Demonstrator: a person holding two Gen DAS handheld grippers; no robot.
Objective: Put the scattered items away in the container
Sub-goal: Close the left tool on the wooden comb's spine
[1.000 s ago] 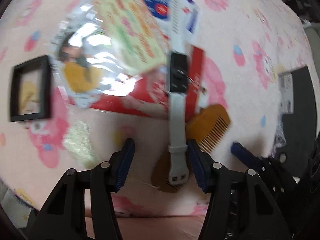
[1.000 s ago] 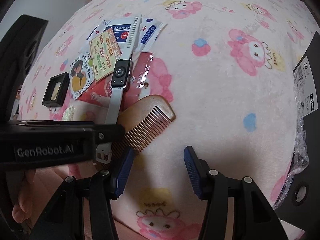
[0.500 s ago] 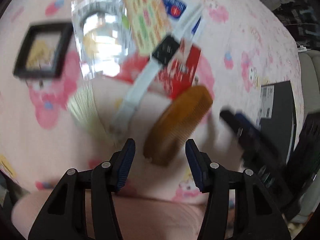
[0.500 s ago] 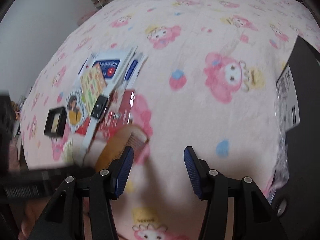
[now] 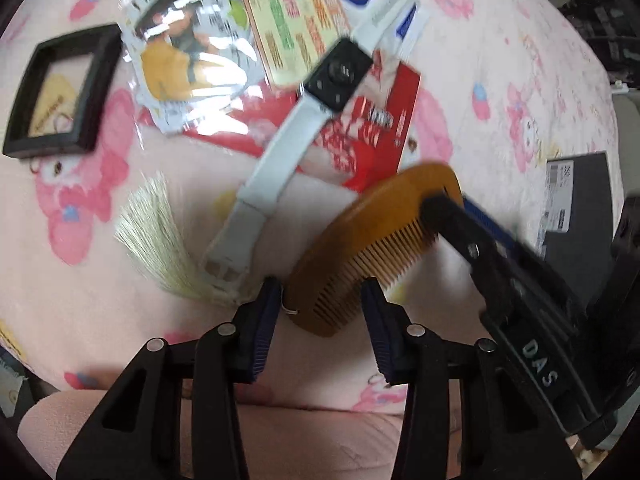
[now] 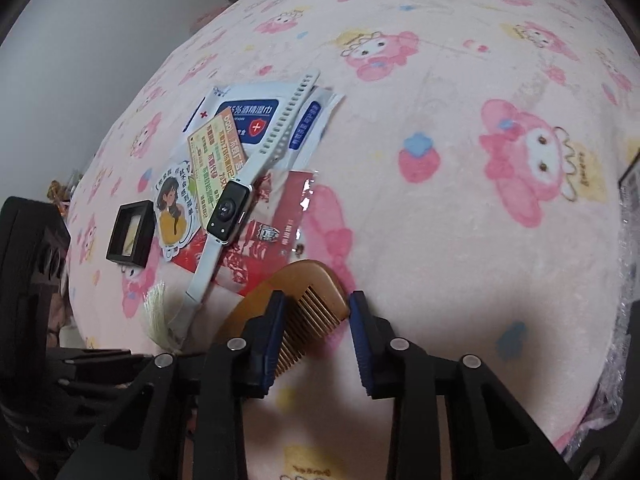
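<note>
A wooden comb with a pale tassel lies on the pink blanket; it also shows in the right wrist view. My left gripper is open around the comb's near end. My right gripper is open astride the comb's far end, and its finger shows in the left wrist view. A white smartwatch, a red packet, a sticker, a yellow card, wipe packets and a small black frame lie beyond.
A black box with a white label sits at the right, edged with clear wrap. The blanket stretches bare to the right of the items. A white wall stands beyond the bed's left side.
Both grippers have moved in over the comb. The left gripper's jaws now flank its near end and the right gripper's jaws flank its far end. The items have not shifted.
</note>
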